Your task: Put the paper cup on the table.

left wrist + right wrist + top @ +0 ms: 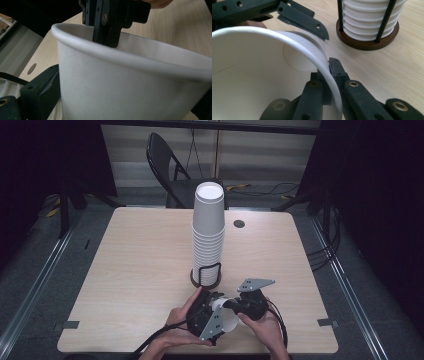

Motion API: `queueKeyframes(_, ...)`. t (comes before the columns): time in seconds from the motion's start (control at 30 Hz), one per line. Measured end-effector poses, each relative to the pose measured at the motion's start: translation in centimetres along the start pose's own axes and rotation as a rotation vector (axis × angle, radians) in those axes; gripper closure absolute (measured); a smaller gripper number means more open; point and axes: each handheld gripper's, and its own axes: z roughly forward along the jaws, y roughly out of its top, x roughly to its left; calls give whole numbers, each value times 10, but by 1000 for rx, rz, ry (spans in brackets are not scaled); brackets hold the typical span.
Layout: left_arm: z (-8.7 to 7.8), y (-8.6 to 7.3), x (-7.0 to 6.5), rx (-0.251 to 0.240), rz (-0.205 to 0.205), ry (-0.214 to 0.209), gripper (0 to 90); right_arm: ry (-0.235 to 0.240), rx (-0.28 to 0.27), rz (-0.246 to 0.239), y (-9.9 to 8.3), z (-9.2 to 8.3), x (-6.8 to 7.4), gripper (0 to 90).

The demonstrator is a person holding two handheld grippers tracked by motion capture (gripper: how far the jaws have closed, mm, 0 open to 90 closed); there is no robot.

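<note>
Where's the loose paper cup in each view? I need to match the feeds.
High view: paper cup at bottom centre, between both grippers.
Left gripper view: cup across the foreground.
Right gripper view: cup at left, rim pinched.
Shared landmark: cup stack.

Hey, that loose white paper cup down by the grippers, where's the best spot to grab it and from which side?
Probably the rim wall of the paper cup: it lies tipped with its mouth facing the right gripper, so one jaw slides inside and one outside, coming in at the open mouth. The thin wall pinches easily there.
</note>
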Motion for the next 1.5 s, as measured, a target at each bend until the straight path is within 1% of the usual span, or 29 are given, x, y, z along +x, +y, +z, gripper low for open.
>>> queueKeyframes(0.03,-1,1,1,-1,8,-1,18,3,2,7,0,0,0,883)
queueKeyframes(0.1,-1,2,0,-5,11,1,20,11,2,10,1,1,0,884)
queueKeyframes(0.13,-1,3,0,-5,13,-1,17,19,9,12,1,4,1,883)
queueKeyframes(0.2,1,5,-1,5,18,-10,21,19,15,9,1,5,2,883)
queueKeyframes(0.23,1,5,-2,0,14,-12,40,11,17,11,2,7,3,880)
queueKeyframes(0.27,1,5,-2,2,16,-7,40,11,17,11,2,7,3,880)
queueKeyframes(0.37,1,5,0,5,16,-6,35,17,25,31,1,9,1,879)
queueKeyframes(0.4,0,5,-1,-1,10,-2,36,19,26,36,0,9,0,879)
queueKeyframes(0.47,0,7,0,-5,4,1,56,29,22,72,-2,10,-2,871)
queueKeyframes(0.53,1,9,-2,10,16,11,56,32,24,78,-3,11,-3,868)
queueKeyframes(0.57,2,9,-2,9,15,9,58,30,23,83,-3,11,-3,868)
queueKeyframes(0.63,2,8,0,-6,-7,-9,65,27,16,96,-5,9,-3,870)
queueKeyframes(0.73,1,9,-1,-8,-6,-3,75,30,2,107,-6,7,-4,873)
queueKeyframes(0.77,1,9,-1,-15,-17,-5,78,32,2,108,-6,6,-4,872)
queueKeyframes(0.8,1,8,-1,-14,-14,-6,80,32,-3,113,-7,6,-4,871)
queueKeyframes(0.83,0,8,0,-19,-21,-5,81,33,-6,113,-7,6,-4,870)
queueKeyframes(0.9,0,7,0,-11,-20,0,85,34,-17,122,-7,6,-5,865)
queueKeyframes(0.97,0,6,1,-15,-33,14,86,28,-24,126,-7,7,-5,845)
queueKeyframes(1.0,-1,6,2,-15,-36,21,86,27,-28,136,-8,7,-6,838)
queueKeyframes(1.07,-2,4,5,-23,-53,26,86,28,-40,141,-10,7,-6,800)
queueKeyframes(1.13,-4,2,7,-33,-78,31,86,25,-51,145,-11,5,-6,764)
queueKeyframes(1.2,-5,0,8,-41,-103,35,86,1,-66,144,-12,4,-5,694)
queueKeyframes(1.23,-5,-1,8,-50,-124,36,86,-11,-72,142,-12,3,-5,679)
queueKeyframes(1.3,-6,-3,9,-59,-143,48,85,-24,-93,143,-12,2,-4,644)
queueKeyframes(1.37,-7,-5,11,-65,-165,46,85,-33,-119,149,-13,1,-4,617)
queueKeyframes(1.43,-8,-7,13,-73,-193,50,85,-47,-144,146,-13,0,-4,570)
queueKeyframes(1.47,-8,-8,15,-79,-211,48,86,-53,-156,129,-13,-1,-2,533)
queueKeyframes(1.5,-8,-9,16,-84,-225,48,86,-53,-156,129,-13,-1,-2,533)
